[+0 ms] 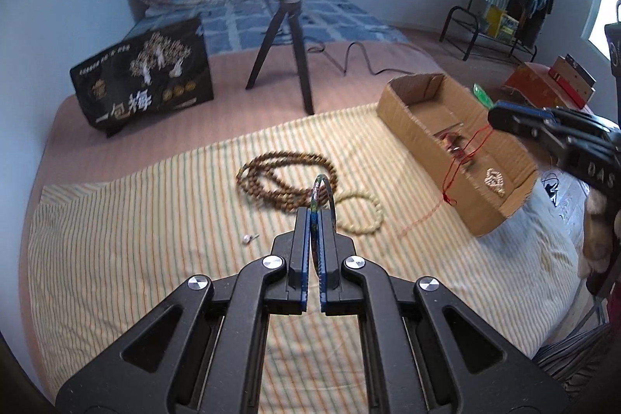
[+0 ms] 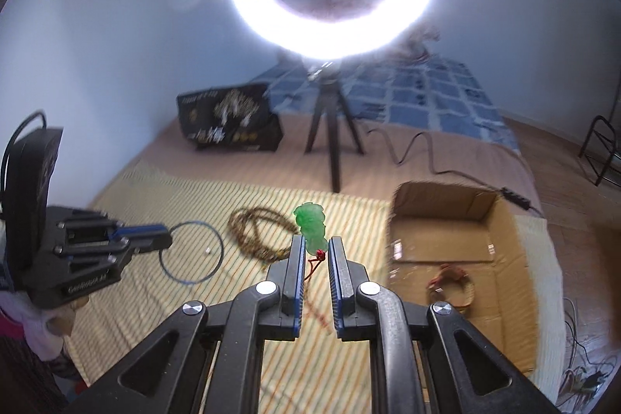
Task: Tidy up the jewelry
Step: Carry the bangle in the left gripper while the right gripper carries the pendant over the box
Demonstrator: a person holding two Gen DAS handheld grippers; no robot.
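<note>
Presently both grippers carry jewelry above the striped cloth [image 1: 136, 220], and the cardboard box [image 1: 411, 119] serves as the reference point; the left gripper [image 1: 315, 216] has its fingers pressed together on the rim of a thin dark bangle [image 2: 192, 251], which stands up from the tips, well to the left of the box; the right gripper [image 2: 314, 247] pinches a green pendant [image 2: 309, 226] low on its body, close beside the box's near-left corner, with its red cord [image 1: 462, 161] trailing down across the box wall and onto the cloth.

Risks noted: the pendant is held by a narrow margin and sits mostly proud of the tips, so a jolt could tip it out short of the box; the hanging cord may snag on the box wall or drag the pieces already lying inside the box; the bangle, gripped at one point only, may swing or pivot in the fingers; a brown bead necklace [image 1: 283, 177] and a pale bead bracelet [image 1: 361, 216] lie on the cloth left of the box, and a low pass could catch them; a small silver item [image 1: 247, 239] lies farther left of the box and is easily overlooked.
</note>
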